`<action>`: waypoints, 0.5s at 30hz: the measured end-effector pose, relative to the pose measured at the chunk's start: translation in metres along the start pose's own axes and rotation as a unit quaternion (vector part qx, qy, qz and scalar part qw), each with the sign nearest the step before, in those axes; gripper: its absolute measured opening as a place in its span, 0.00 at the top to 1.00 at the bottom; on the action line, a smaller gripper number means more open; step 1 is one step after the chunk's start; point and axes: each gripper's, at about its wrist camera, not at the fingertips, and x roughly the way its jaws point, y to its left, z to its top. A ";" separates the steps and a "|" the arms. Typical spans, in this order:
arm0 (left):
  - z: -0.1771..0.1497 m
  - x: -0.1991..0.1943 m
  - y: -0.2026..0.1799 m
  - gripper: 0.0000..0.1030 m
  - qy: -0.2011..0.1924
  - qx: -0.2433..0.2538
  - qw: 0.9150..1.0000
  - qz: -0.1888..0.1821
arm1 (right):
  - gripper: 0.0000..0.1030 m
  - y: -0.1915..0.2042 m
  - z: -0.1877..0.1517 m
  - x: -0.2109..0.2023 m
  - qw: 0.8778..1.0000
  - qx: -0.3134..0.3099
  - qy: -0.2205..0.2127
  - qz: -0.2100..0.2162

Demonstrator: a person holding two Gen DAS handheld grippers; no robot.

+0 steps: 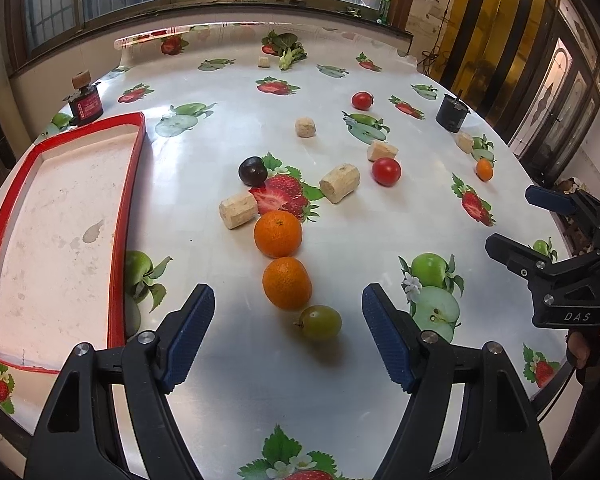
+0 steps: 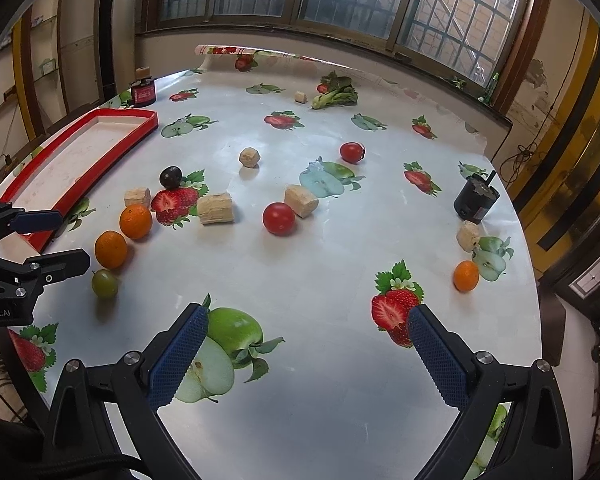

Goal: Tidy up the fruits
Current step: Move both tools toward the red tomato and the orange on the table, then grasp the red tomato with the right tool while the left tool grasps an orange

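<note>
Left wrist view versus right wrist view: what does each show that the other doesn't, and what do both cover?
Only the left wrist view shows the right gripper, seen from the side, open and empty. Only the right wrist view shows the left gripper from the side, open beside the green grape. Both show the red tray, holding no fruit, the two near oranges, the dark plum, two tomatoes, the small orange, the cork-like pieces and the greens.
</note>
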 end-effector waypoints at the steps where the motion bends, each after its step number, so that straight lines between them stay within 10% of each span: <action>1: 0.000 0.002 0.001 0.26 0.002 -0.003 1.000 -0.003 | 0.02 0.000 0.000 0.002 1.000 0.001 0.001 0.005; 15: 0.008 0.034 0.010 0.26 0.019 -0.015 1.000 -0.001 | 0.46 -0.011 0.018 0.071 0.987 0.096 0.025 0.127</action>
